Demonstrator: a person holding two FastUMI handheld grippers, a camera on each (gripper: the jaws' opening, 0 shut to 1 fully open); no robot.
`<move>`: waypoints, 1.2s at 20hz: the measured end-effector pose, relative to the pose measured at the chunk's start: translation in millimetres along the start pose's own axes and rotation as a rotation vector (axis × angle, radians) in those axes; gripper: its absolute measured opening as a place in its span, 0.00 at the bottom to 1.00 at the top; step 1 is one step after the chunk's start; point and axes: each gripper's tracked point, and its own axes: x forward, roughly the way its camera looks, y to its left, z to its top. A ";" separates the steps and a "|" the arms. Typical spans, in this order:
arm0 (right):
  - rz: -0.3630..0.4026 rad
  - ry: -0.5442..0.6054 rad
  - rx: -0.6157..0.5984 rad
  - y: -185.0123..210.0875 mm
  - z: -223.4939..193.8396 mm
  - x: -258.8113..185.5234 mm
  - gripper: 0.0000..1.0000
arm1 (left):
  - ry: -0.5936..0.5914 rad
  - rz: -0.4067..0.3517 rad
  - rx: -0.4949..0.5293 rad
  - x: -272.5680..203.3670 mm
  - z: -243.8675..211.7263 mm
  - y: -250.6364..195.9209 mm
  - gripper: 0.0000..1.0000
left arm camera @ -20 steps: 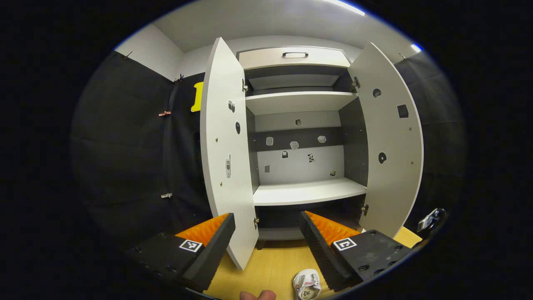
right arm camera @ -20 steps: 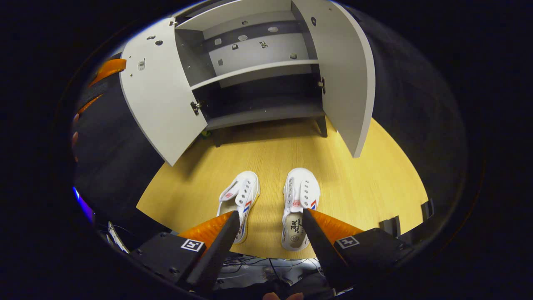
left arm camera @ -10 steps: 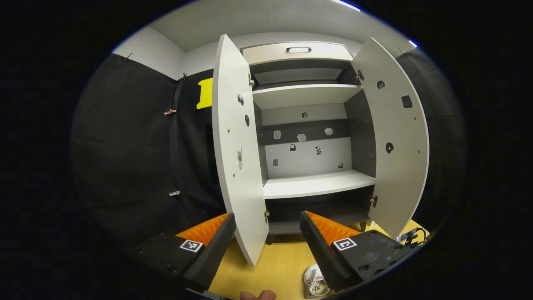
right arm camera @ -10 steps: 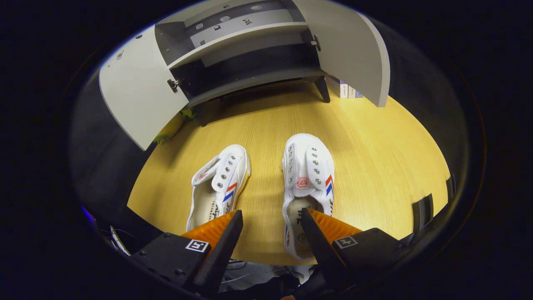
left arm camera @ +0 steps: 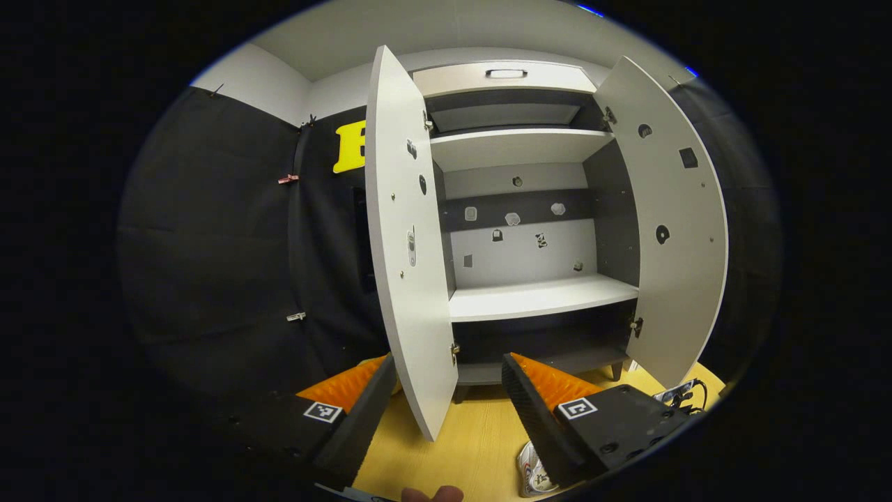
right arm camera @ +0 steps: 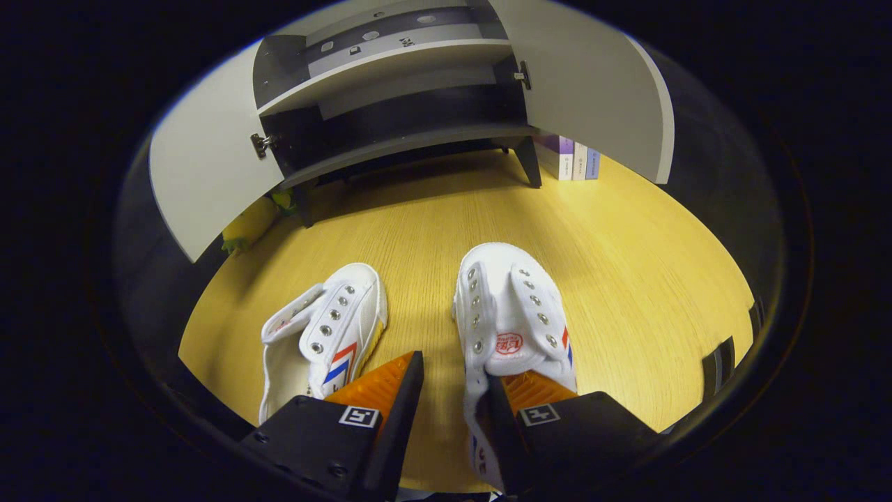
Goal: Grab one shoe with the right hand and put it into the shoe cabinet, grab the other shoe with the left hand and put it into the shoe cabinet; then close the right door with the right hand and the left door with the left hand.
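Two white shoes stand side by side on the wooden floor in the right gripper view. My right gripper is low over the right-hand shoe. One finger sits inside its opening and the other outside its left wall. The fingers stand narrowly apart, with floor showing between the outer finger and the shoe. The other shoe lies to the left, untouched. My left gripper hangs open and empty, facing the shoe cabinet, whose left door and right door stand open. A bit of a shoe shows below it.
The cabinet has pale shelves and a dark bottom compartment on short legs. Several boxes stand on the floor beside its right leg. A yellow-green object lies under the left door. A drawer tops the cabinet.
My right gripper has come down onto the right-hand shoe, its fingers narrowing, one finger now inside the shoe's opening. The left gripper has drifted slightly and stayed open.
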 end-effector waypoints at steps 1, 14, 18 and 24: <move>-0.015 -0.024 -0.010 -3.2 5.1 3.9 0.58 | 0.005 0.005 0.000 2.0 -2.4 2.2 0.96; 0.013 -0.047 -0.080 -9.2 40.0 25.5 0.06 | 0.026 0.007 -0.010 28.3 -15.8 8.7 0.96; 0.049 -0.085 -0.080 2.1 76.3 -6.4 0.06 | 0.015 -0.003 -0.004 26.9 -9.0 6.2 0.96; 0.086 -0.156 -0.097 32.3 154.9 -72.4 0.06 | 0.014 -0.035 -0.068 23.1 -2.1 0.2 0.96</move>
